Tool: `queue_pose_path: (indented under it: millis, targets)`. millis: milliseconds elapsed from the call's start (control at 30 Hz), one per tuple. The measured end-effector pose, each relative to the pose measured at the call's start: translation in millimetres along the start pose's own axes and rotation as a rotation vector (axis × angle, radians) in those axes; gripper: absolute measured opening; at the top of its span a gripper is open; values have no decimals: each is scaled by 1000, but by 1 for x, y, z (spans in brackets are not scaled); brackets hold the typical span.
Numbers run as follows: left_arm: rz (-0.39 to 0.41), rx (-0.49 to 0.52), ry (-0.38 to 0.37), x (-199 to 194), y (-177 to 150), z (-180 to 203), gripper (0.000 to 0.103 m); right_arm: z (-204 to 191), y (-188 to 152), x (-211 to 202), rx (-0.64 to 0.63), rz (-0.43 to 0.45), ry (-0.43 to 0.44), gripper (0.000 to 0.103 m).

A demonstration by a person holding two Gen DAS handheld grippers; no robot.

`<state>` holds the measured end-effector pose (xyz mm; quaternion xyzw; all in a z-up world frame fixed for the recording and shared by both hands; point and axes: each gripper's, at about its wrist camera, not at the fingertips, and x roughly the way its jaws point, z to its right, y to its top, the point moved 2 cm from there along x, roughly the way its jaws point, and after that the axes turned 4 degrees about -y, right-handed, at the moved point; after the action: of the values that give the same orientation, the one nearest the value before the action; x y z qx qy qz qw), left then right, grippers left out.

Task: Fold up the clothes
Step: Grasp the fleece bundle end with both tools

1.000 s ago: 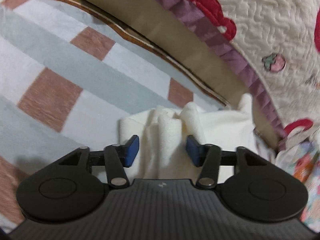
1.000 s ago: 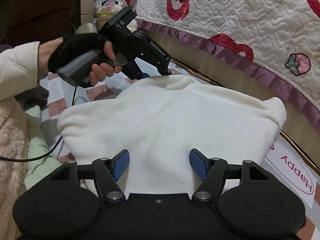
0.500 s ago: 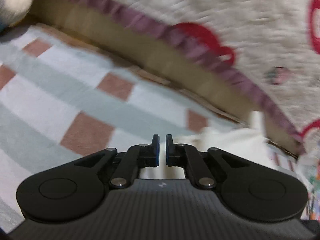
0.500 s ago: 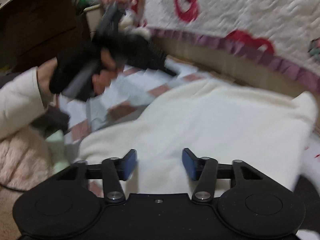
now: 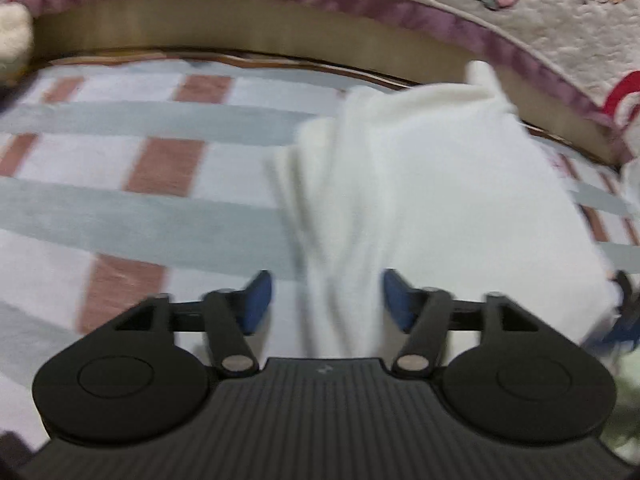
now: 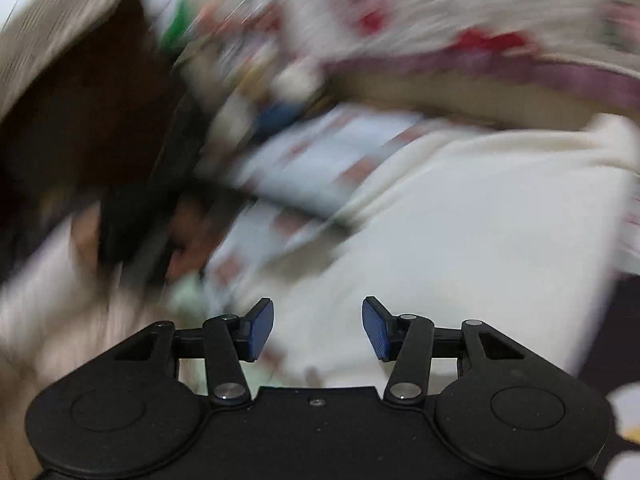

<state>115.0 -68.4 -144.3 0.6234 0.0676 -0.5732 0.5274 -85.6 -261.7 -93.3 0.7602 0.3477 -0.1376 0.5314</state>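
In your left wrist view, the left gripper (image 5: pixel 327 300) has just sprung apart, blue pads clear of the cloth, with a soft ridge of the cream garment (image 5: pixel 432 200) running up between them, which suggests you've let go of a fold. The garment lies in a thick, fleecy, roughly rectangular bundle on the checked sheet (image 5: pixel 120 208), a flat weave of grey bands and rust squares, close to the quilt (image 5: pixel 540 8) with its purple frill. In your right wrist view, badly smeared by motion, the right gripper (image 6: pixel 318 328) also stands apart, having narrowed a little, and grips nothing; the garment (image 6: pixel 480 240) spreads ahead and to the right of it, smooth and plush. The dark blur at left is probably your other hand's tool, but I can't tell.
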Motion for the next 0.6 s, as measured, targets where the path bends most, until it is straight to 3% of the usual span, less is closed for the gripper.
queue_pose_path:
  millis: [33,100,200,333,467,600]
  targets:
    - [8,-14,-14,-2,0,-1,67,12,5,-11,54,40,-23,57]
    - [24,-49,-55,-6,1,-3,65,23,2,-13,75,39,-38,57]
    - [33,-45,-81,-8,1,-2,63,18,-22,6,17,-70,-23,57]
    - [-57,-85,-168,6,-10,-5,65,9,-63,21,35,-182,42,57]
    - [-55,-187,-221,8,-11,-15,65,16,-59,15,96,-212,75,57]
    - [-59,-315,-268,14,-14,-28,66,19,-58,5,124,-318,89,57]
